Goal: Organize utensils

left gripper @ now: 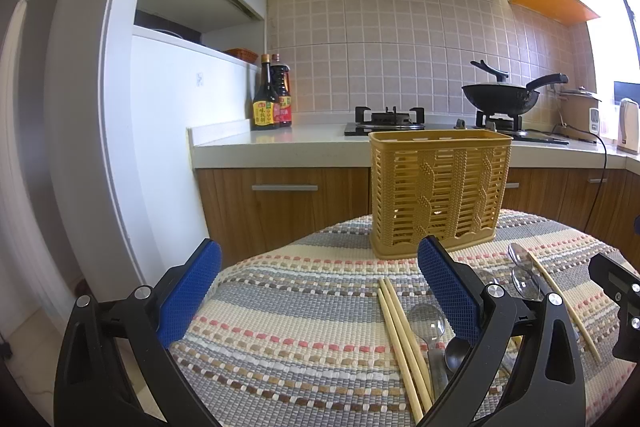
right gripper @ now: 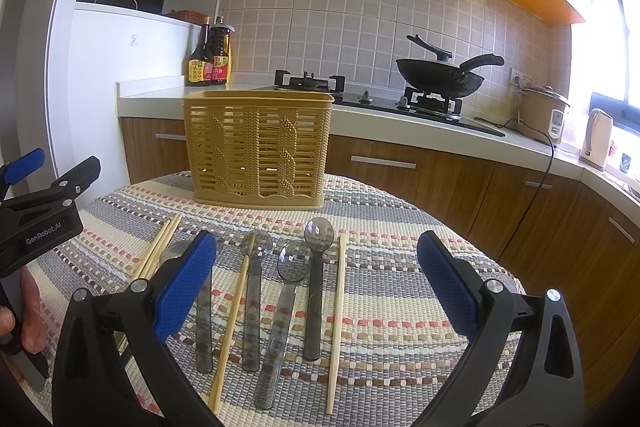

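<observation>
On the round table's striped woven cloth (right gripper: 400, 239) we see everything still laid out flat, so we judge the task barely begun. At the far side stands the yellow slatted utensil holder (right gripper: 258, 151), upright, and through its slats nothing seems to be inside, though we cannot see down into it.

Nearer to us lie the utensils. Four translucent grey spoons (right gripper: 314, 287) rest with bowls pointing toward the holder, one partly hidden behind a blue pad. Among them lie single chopsticks: one (right gripper: 234, 315) between two spoons, another (right gripper: 338, 315) just right of the rightmost spoon. A pair of chopsticks (right gripper: 158, 247) lies side by side at the left.

Our right gripper (right gripper: 316, 275) hovers over the spoons with its fingers spread wide, grasping nothing. Our left gripper (left gripper: 320, 291) hangs over bare cloth to the left of the pair of chopsticks, likewise released and empty; from the right wrist view it shows at the left edge.

Nothing is done yet as far as we can tell: all the spoons and chopsticks remain to be lifted and stood in the holder. The spoon under the right gripper looks the likeliest first pick.
</observation>
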`<move>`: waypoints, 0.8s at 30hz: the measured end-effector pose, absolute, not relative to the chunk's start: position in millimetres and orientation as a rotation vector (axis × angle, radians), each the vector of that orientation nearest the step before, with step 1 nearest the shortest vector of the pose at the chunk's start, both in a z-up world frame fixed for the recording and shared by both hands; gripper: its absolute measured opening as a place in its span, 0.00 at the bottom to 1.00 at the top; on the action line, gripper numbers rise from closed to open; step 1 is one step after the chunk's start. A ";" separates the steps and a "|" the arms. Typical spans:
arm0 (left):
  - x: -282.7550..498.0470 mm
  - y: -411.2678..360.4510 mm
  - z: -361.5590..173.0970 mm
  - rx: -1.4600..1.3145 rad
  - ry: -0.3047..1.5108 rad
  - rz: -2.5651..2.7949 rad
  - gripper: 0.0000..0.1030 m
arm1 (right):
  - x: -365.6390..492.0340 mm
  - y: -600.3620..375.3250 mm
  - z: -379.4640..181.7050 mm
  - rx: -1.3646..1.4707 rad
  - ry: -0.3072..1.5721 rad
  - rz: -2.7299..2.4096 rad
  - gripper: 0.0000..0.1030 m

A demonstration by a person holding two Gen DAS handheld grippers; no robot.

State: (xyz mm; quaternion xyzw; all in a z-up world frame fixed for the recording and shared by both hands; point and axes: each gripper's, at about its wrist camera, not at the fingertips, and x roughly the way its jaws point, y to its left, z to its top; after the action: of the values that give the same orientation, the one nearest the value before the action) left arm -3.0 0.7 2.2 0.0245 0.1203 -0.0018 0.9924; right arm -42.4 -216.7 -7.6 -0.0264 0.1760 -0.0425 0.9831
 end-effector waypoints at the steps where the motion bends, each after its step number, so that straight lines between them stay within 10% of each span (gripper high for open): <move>1: -3.0 0.7 2.3 0.049 0.241 -0.003 0.93 | -42.8 -216.7 -7.6 -0.052 0.353 -0.085 0.93; 18: 9.7 17.1 5.0 -0.032 0.324 -0.054 0.92 | -37.4 -236.8 -6.4 0.022 0.384 -0.123 0.93; 24: 53.7 31.7 16.2 0.007 0.540 -0.211 0.75 | -21.2 -247.2 2.3 -0.029 0.493 -0.117 0.93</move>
State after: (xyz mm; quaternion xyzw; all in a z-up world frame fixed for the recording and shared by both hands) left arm 53.7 31.7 16.2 0.0037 0.2661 -0.1040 0.9583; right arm -21.2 -247.2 2.3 -0.0143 0.2438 -0.0580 0.9680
